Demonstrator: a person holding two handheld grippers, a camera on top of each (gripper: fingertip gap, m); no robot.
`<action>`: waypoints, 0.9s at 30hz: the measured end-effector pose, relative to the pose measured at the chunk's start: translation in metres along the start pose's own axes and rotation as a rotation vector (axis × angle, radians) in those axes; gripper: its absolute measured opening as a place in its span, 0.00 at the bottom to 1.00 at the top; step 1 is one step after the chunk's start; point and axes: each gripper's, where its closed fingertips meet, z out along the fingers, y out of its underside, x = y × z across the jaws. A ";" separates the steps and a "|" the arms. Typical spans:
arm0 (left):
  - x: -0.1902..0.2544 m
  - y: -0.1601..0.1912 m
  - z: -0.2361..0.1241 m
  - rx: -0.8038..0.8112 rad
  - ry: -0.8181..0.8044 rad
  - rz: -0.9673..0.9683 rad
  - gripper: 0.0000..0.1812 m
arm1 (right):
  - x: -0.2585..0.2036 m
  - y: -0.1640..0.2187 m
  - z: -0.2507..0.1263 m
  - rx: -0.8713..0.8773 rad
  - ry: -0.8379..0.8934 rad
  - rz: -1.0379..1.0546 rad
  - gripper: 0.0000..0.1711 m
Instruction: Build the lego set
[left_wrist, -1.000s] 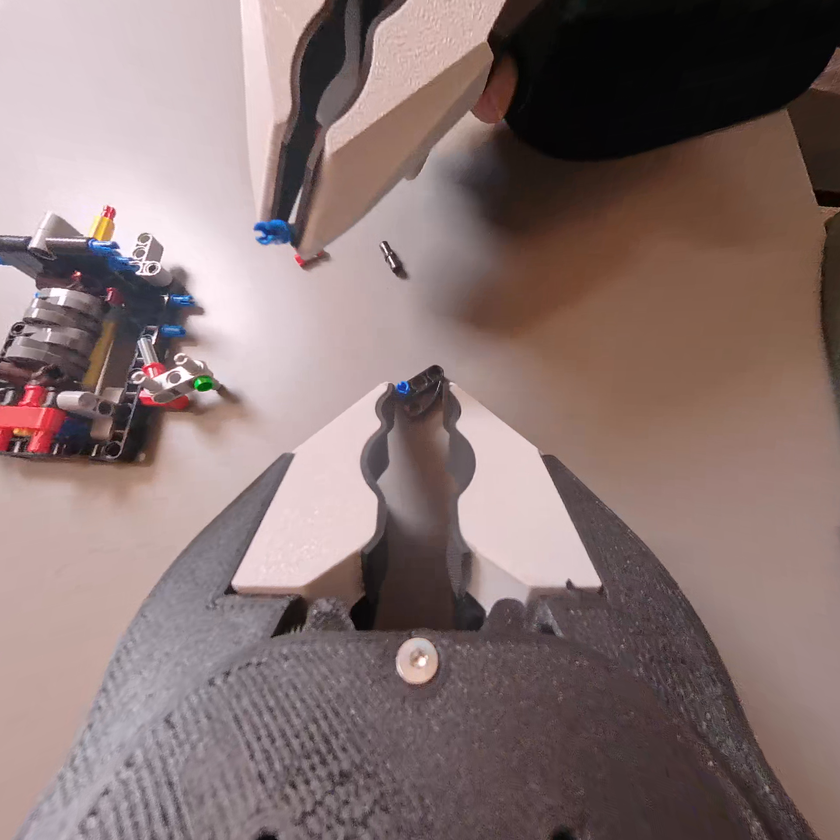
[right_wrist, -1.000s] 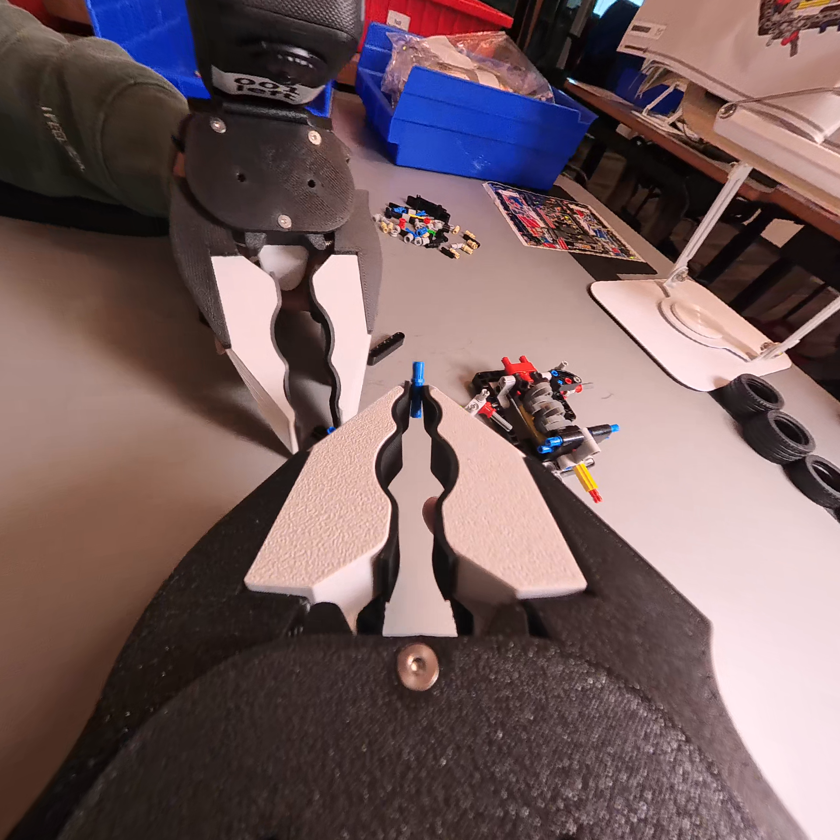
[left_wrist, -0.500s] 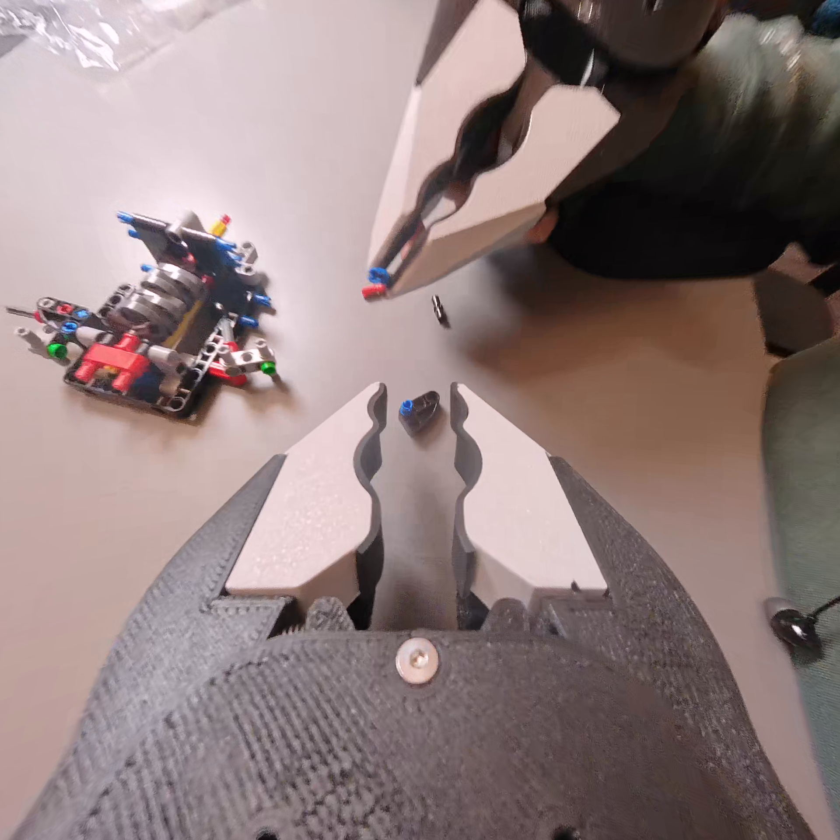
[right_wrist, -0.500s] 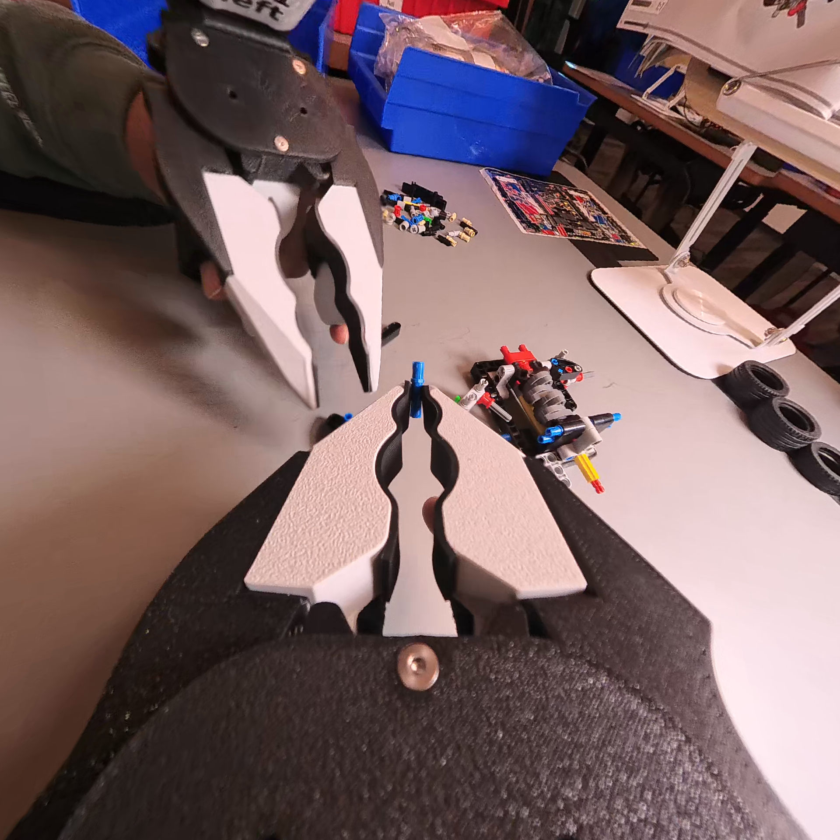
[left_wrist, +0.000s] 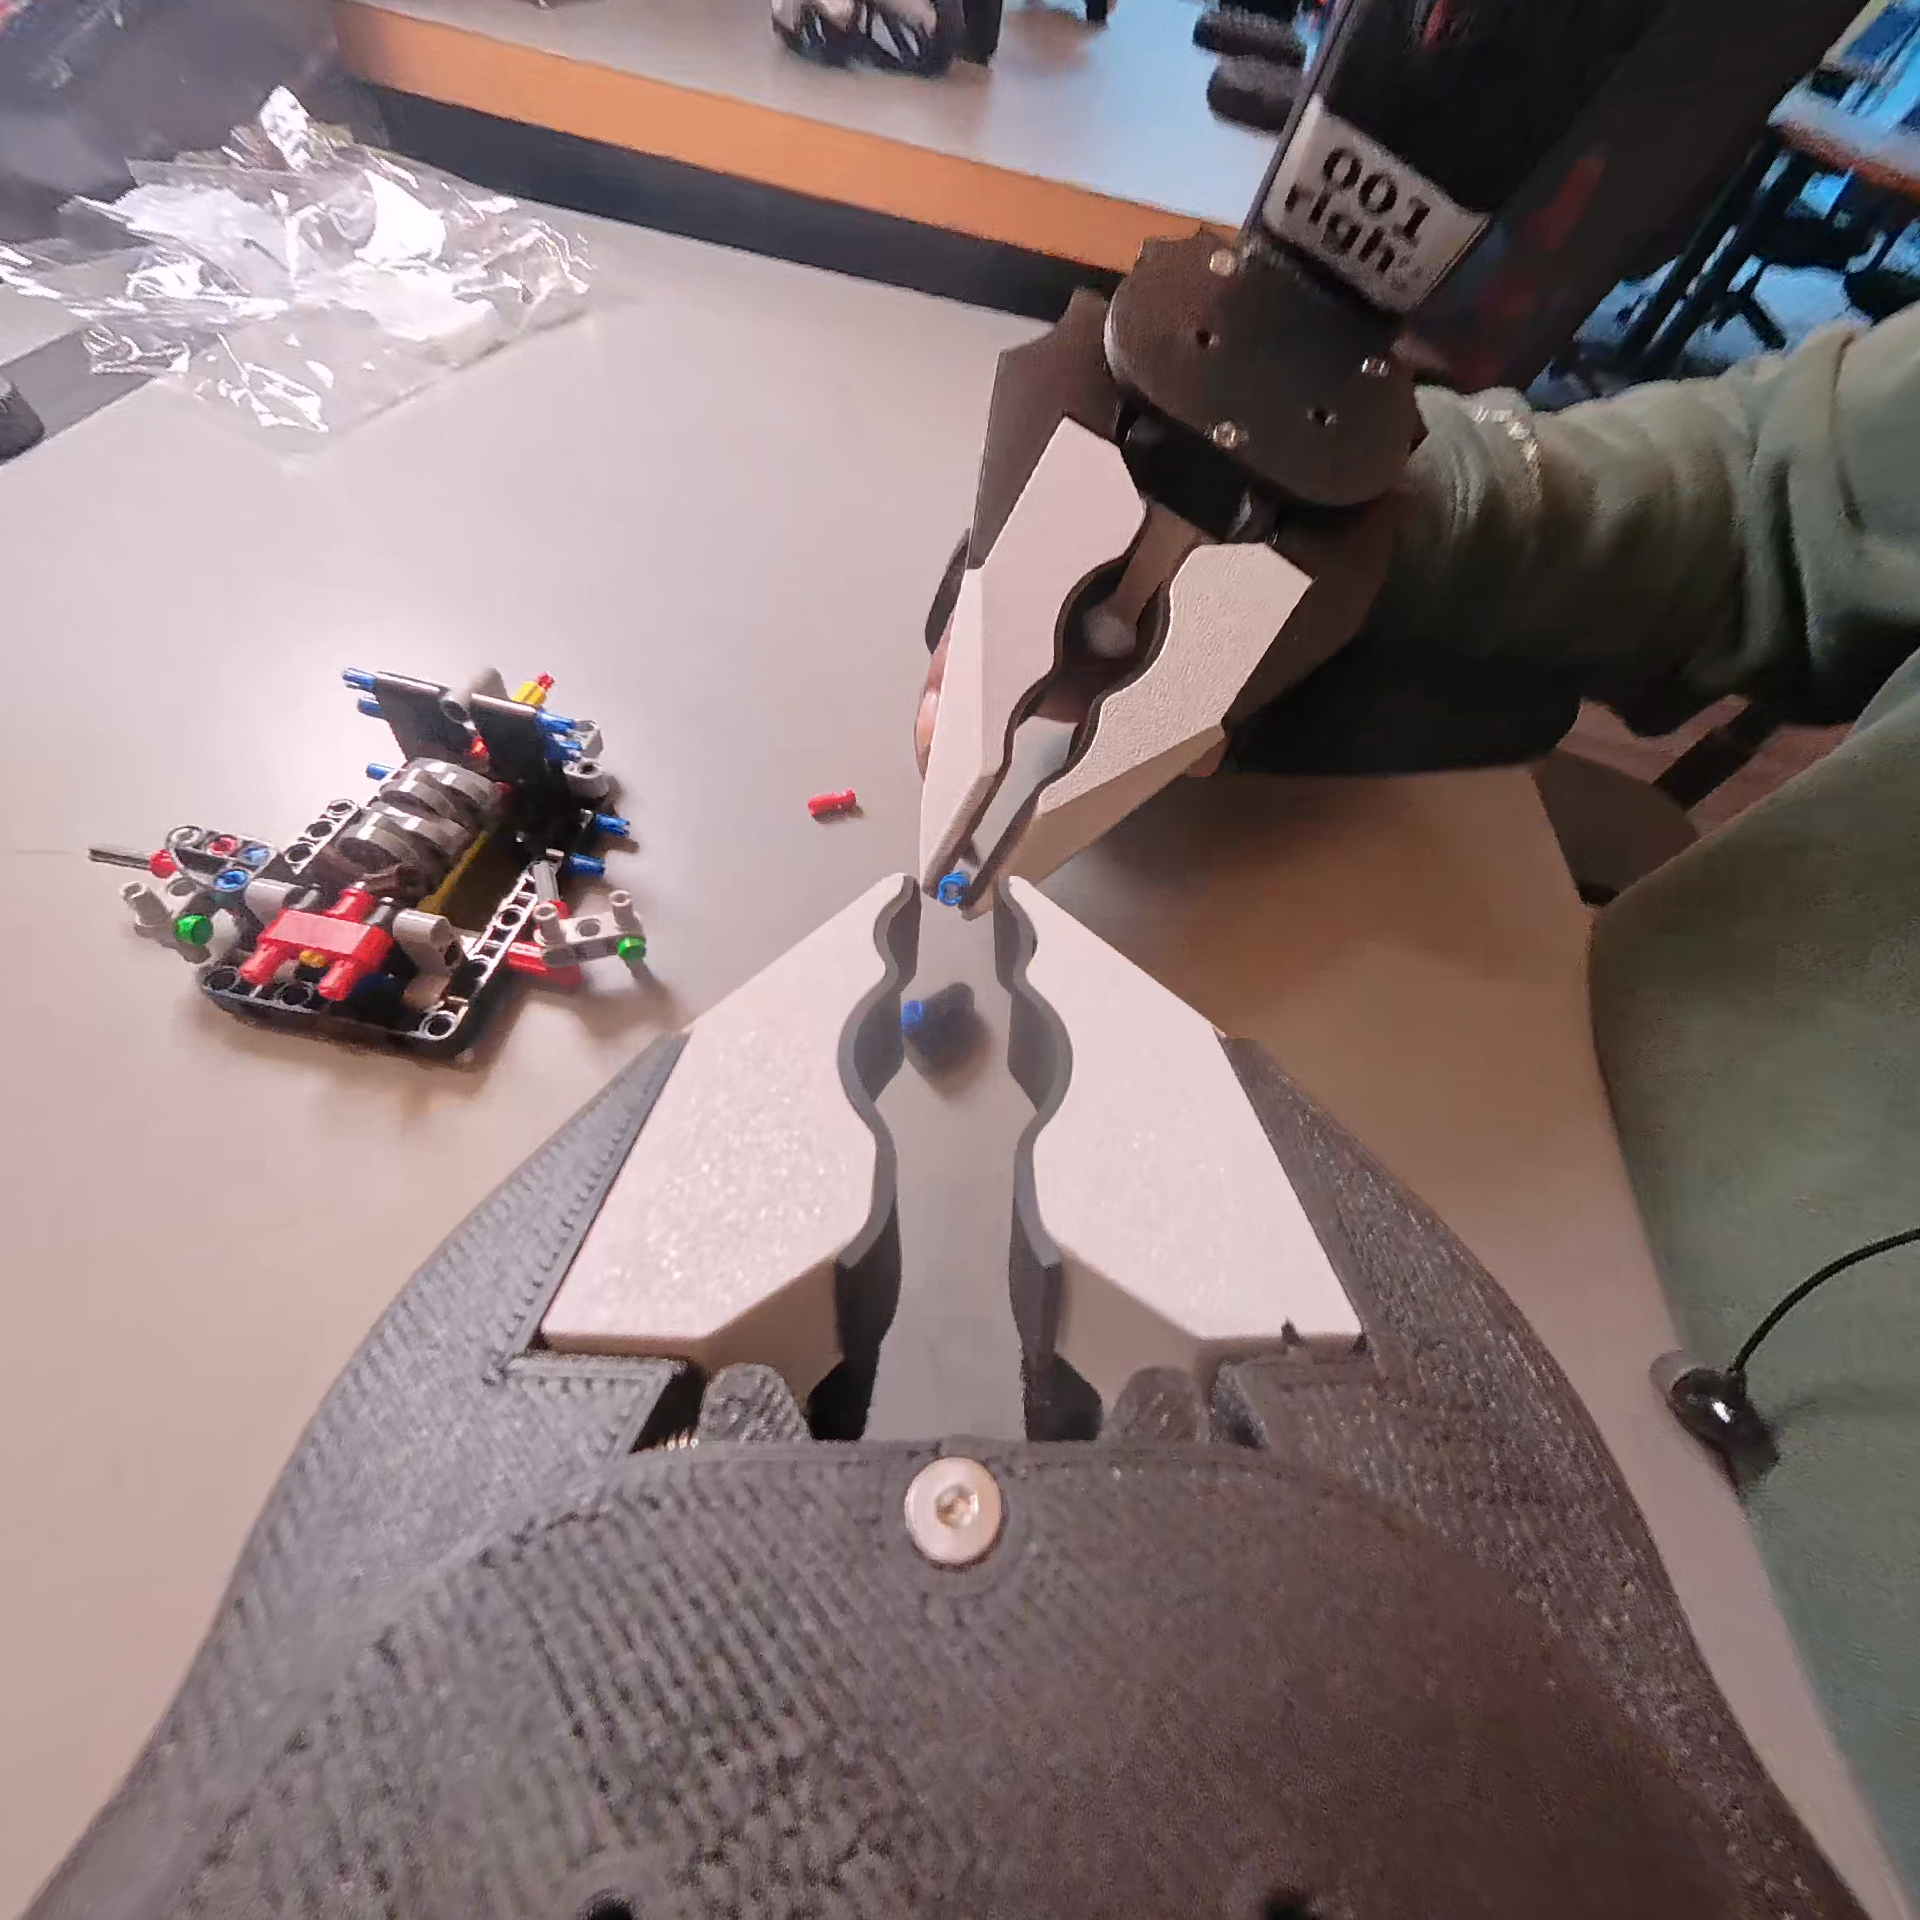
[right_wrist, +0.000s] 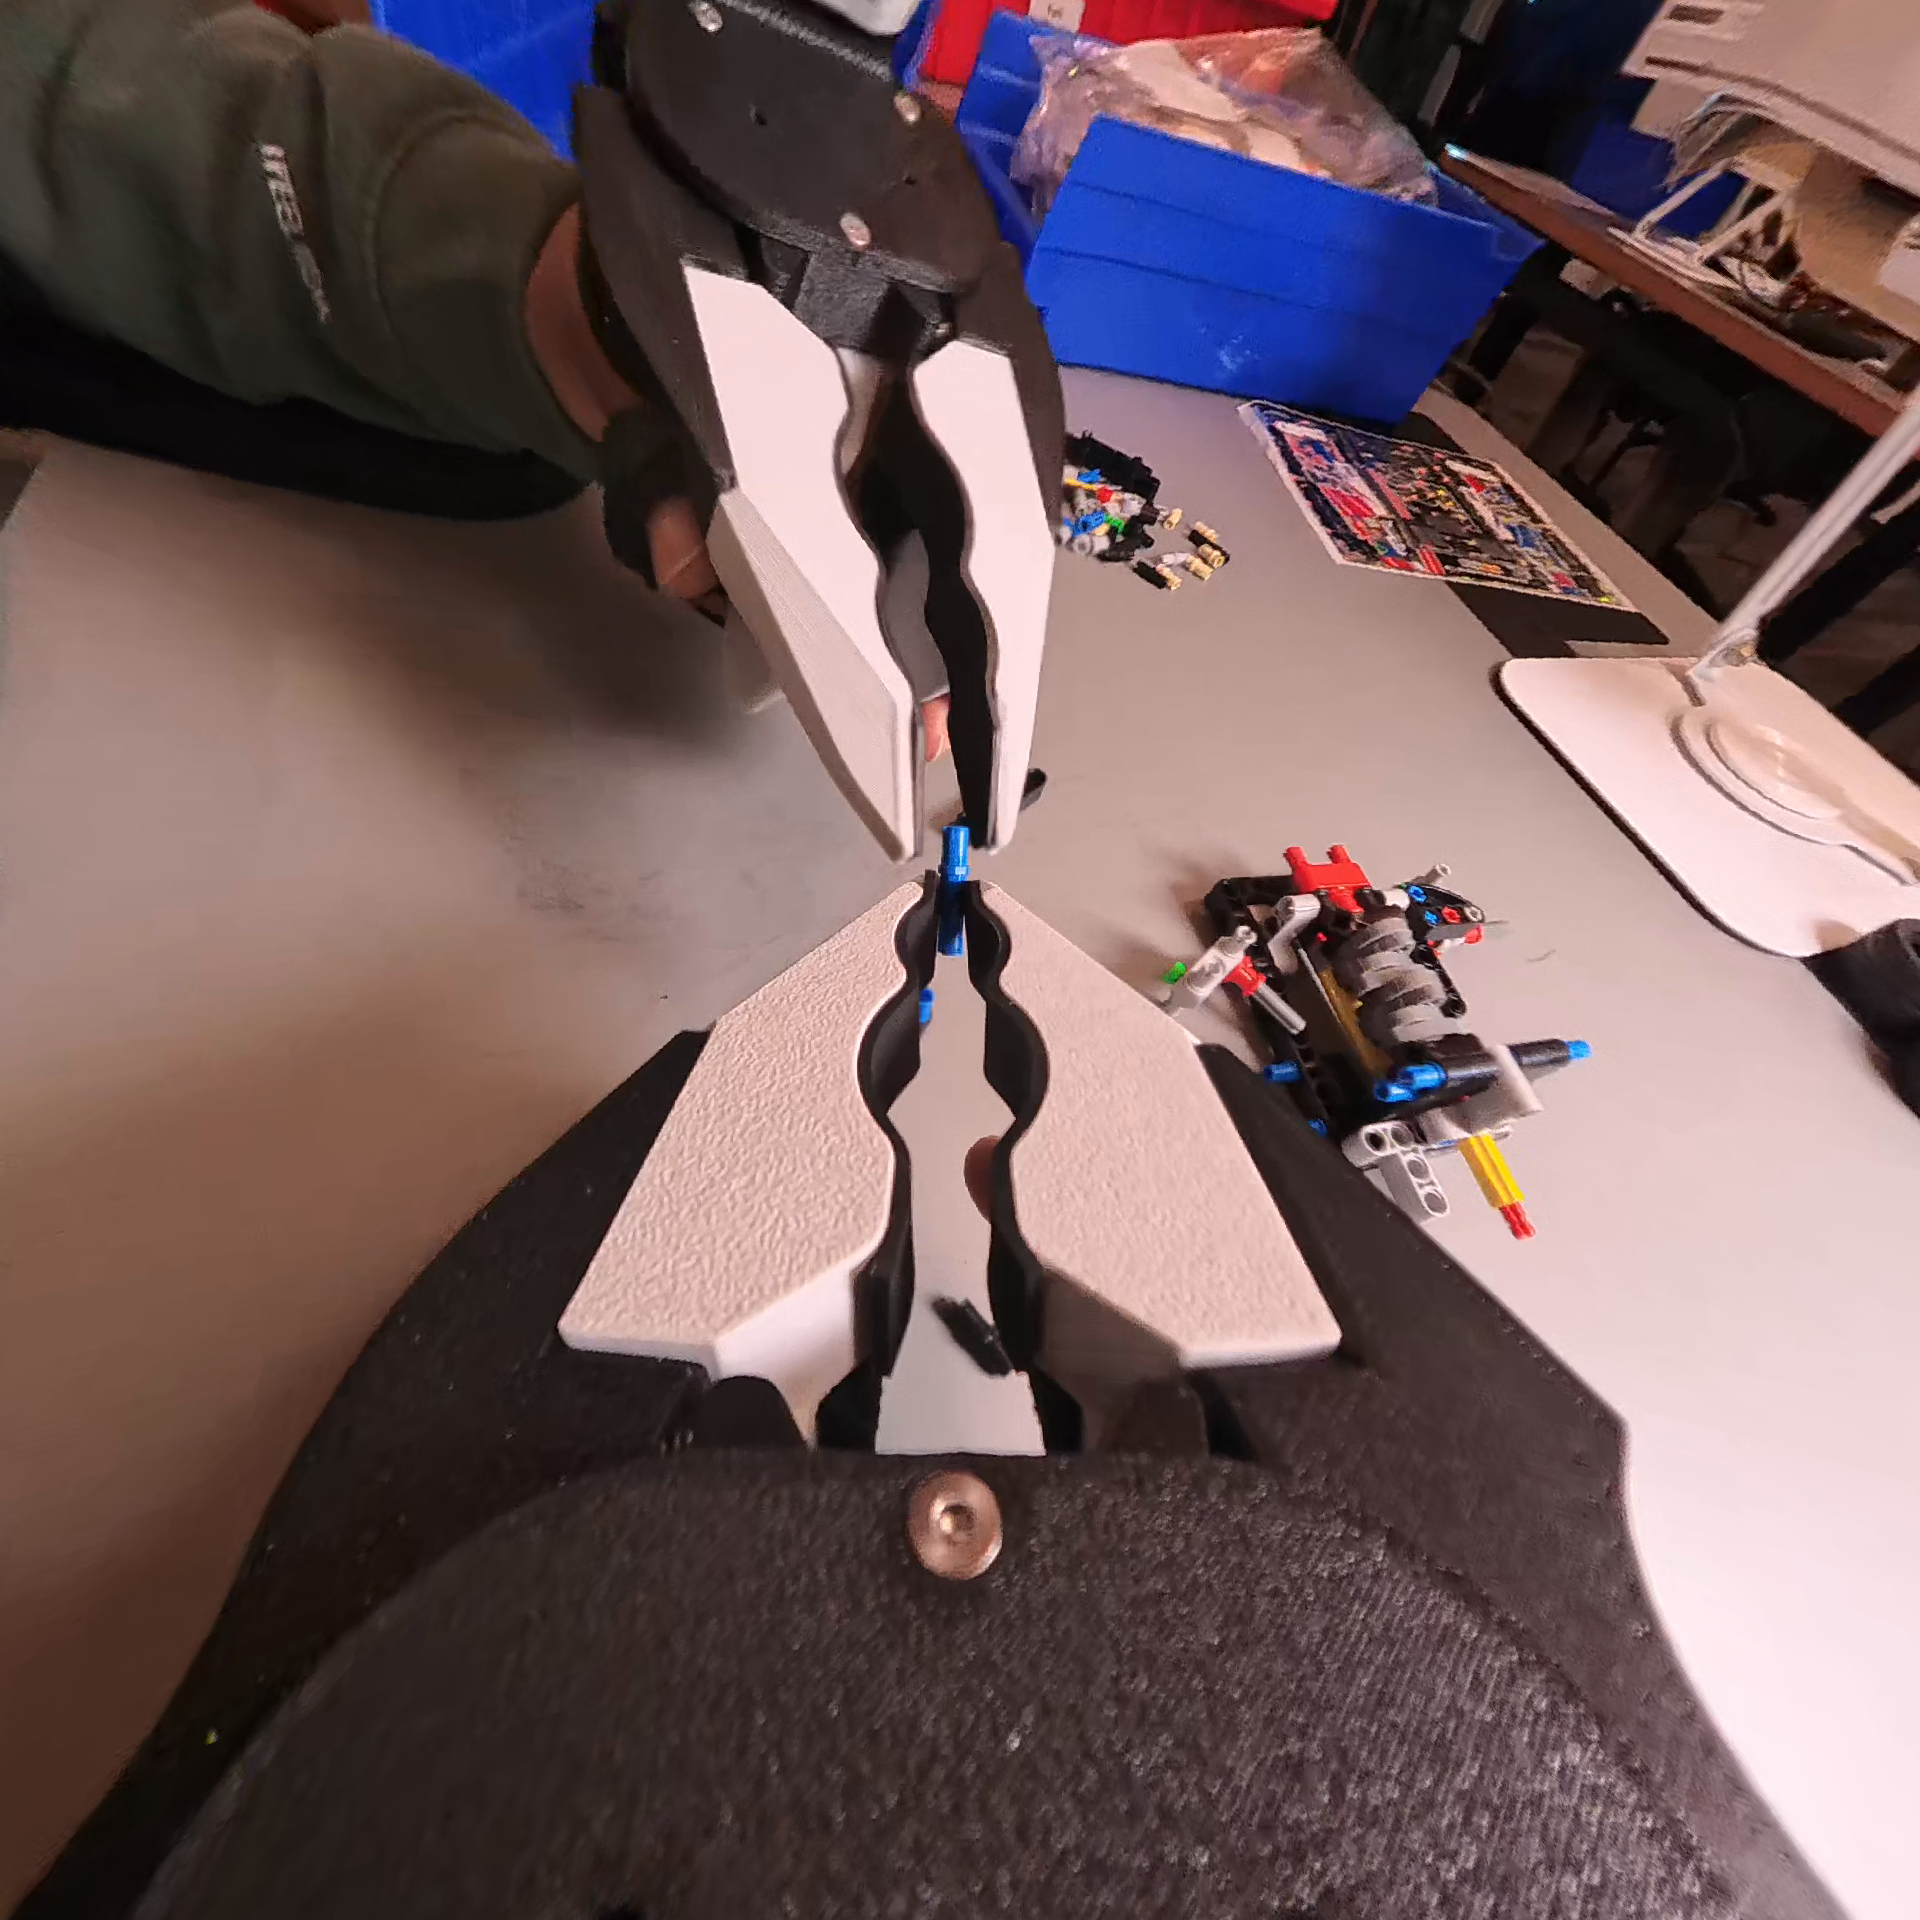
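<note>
My right gripper (right_wrist: 953, 891) is shut on a blue pin (right_wrist: 952, 914), which sticks out past its tips. My left gripper (left_wrist: 958, 896) is open and meets it tip to tip above the grey table (left_wrist: 727, 520). The pin's free end (left_wrist: 948, 888) lies between the left fingertips; I cannot tell whether they touch it. A small black piece with a blue pin (left_wrist: 935, 1013) lies on the table under the left fingers. The partly built lego chassis (left_wrist: 405, 883) sits to the left, and shows to the right in the right wrist view (right_wrist: 1382, 997).
A red pin (left_wrist: 831, 802) and a small black pin (right_wrist: 971, 1335) lie loose on the table. A pile of small parts (right_wrist: 1132, 520), an instruction sheet (right_wrist: 1444, 509), blue bins (right_wrist: 1247, 239), a white lamp base (right_wrist: 1714, 790) and plastic bags (left_wrist: 291, 260) stand farther off. Less than 4 cm separates the two grippers' tips. From either gripper's tips it is about 40 cm to the white lamp base (right_wrist: 1714, 790).
My left gripper opened, let the black piece drop to the table and lifted. The right gripper, still holding the blue pin, rose and brought its end between the left tips.
</note>
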 end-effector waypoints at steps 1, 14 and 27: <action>0.001 0.003 0.001 -0.019 -0.001 0.011 0.04 | -0.003 0.001 0.001 -0.010 -0.007 -0.016 0.01; 0.004 -0.038 -0.024 0.309 0.319 -0.452 0.01 | 0.005 -0.040 -0.020 0.227 0.030 0.012 0.07; 0.009 -0.049 -0.028 0.403 0.470 -0.635 0.01 | 0.009 -0.056 -0.028 0.326 0.074 -0.001 0.01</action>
